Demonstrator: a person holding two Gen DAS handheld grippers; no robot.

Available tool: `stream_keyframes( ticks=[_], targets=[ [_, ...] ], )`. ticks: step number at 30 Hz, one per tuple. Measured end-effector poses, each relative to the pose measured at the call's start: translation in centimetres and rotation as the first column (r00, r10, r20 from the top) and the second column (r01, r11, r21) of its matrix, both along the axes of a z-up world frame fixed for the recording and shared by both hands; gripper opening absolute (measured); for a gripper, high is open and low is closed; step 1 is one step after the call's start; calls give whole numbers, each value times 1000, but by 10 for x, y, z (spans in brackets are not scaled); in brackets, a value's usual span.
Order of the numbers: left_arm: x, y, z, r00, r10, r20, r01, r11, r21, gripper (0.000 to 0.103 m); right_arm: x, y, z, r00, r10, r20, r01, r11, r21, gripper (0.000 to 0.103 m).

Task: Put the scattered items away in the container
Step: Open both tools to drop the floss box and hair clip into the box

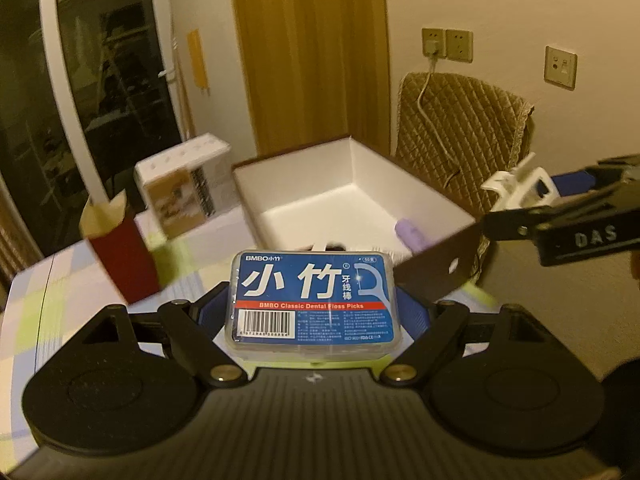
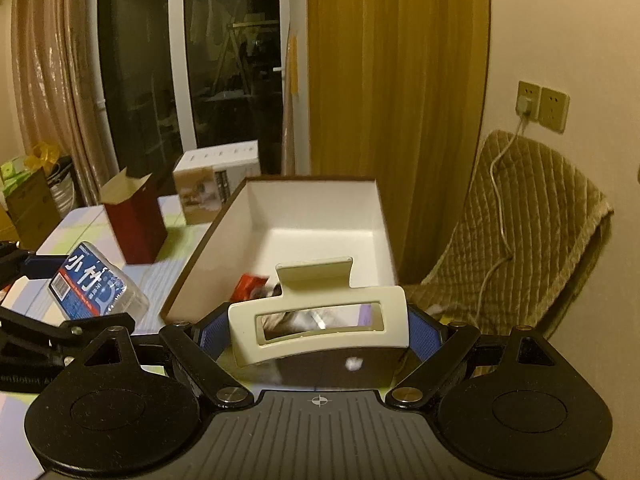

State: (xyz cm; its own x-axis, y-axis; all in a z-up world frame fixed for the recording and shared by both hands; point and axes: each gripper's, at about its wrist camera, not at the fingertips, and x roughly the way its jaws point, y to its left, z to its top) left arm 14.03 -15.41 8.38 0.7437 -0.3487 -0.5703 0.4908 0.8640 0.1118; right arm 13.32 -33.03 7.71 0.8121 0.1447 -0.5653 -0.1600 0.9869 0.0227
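Observation:
My left gripper point(image 1: 314, 312) is shut on a clear box of dental floss picks with a blue label point(image 1: 314, 300), held above the table in front of the open white-lined container point(image 1: 352, 188). The floss box also shows in the right wrist view point(image 2: 94, 286), at the left. My right gripper point(image 2: 318, 332) is shut on a cream hair claw clip point(image 2: 320, 316), held over the container's point(image 2: 320, 216) near end. The clip also shows in the left wrist view point(image 1: 520, 188). Inside the container lie a purple item point(image 1: 410, 232) and a red packet point(image 2: 250, 284).
A dark red open carton point(image 2: 136, 224) and a white printed box point(image 2: 216, 184) stand on the checked tablecloth point(image 1: 36, 304) left of the container. A quilted chair point(image 2: 528, 232) with a charger cable stands to the right, by the wall sockets point(image 2: 542, 106).

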Motion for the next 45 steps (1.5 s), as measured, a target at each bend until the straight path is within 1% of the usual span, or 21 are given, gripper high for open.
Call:
stream_keyframes(
  ticks=[4, 9, 13, 17, 23, 27, 30, 45],
  targets=[
    [31, -17, 0, 999, -31, 25, 32, 999, -10, 83, 34, -5, 3, 1000, -9, 8, 9, 1000, -2, 90],
    [67, -39, -13, 998, -66, 21, 67, 998, -8, 83, 69, -12, -1, 1000, -20, 3, 20, 1000, -9, 90],
    [85, -51, -26, 997, -79, 9, 79, 997, -10, 83, 86, -15, -10, 1000, -23, -13, 22, 1000, -17, 90],
    [97, -58, -35, 996, -91, -8, 91, 996, -15, 83, 94, -20, -19, 999, -32, -28, 31, 999, -15, 90],
    [106, -62, -39, 996, -87, 1, 87, 996, -8, 84, 99, -24, -25, 998, -40, -38, 40, 999, -13, 90],
    [108, -62, -40, 997, -81, 8, 81, 997, 14, 84, 100, -25, -26, 998, -40, -38, 39, 999, -13, 90],
    [110, -60, -39, 997, -73, 9, 73, 997, 14, 84, 100, -25, -26, 999, -38, -39, 37, 999, -12, 90],
    [106, -45, -33, 998, -56, 10, 56, 998, 16, 84, 110, -9, -25, 999, 1, -47, -2, 1000, -7, 90]
  ],
)
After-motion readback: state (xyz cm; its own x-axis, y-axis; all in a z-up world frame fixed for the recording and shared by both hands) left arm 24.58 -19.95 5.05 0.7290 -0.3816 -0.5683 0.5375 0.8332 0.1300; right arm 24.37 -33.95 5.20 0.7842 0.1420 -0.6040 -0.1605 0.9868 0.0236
